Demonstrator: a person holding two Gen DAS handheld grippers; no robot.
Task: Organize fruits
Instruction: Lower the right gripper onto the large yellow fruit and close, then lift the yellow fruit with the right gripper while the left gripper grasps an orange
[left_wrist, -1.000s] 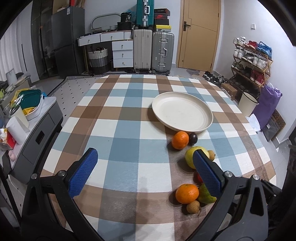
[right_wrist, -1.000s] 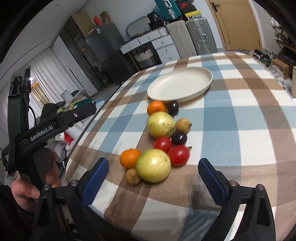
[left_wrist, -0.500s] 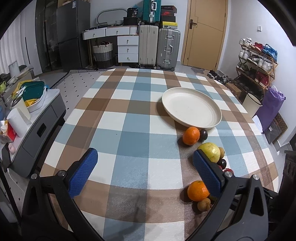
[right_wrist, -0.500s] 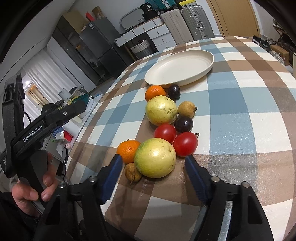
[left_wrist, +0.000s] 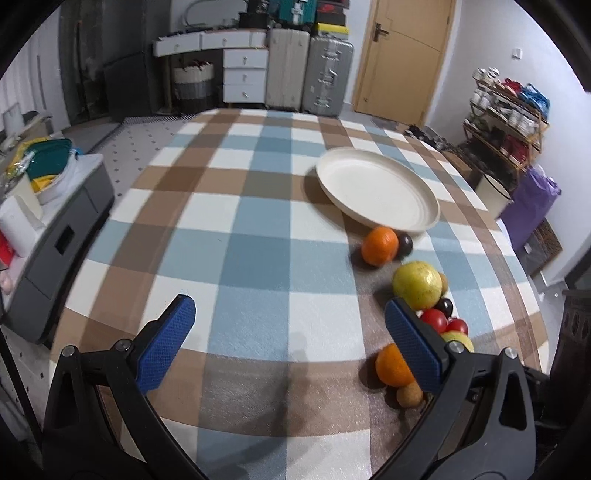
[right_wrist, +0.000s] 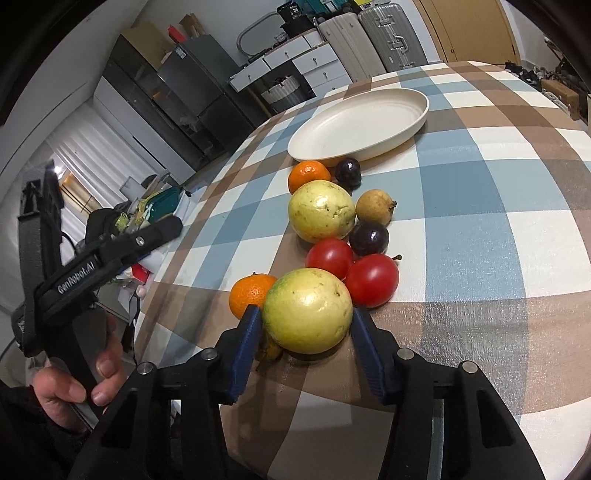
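A pile of fruit lies on the checked tablecloth near a cream plate. My right gripper is closing, and its blue pads touch both sides of the near yellow-green guava, which rests on the cloth. Around it sit an orange, two red tomatoes, a dark plum, a second guava and another orange. My left gripper hangs open over bare cloth, left of the pile, with nothing between its fingers.
A grey side cabinet with clutter stands off the table's left edge. Suitcases and drawers line the far wall. A shoe rack and a purple bag stand to the right. A hand holds the left gripper.
The right gripper's jaws have narrowed from wide apart to touching the near guava on both sides. The left gripper has sunk a little toward the table and stays open.
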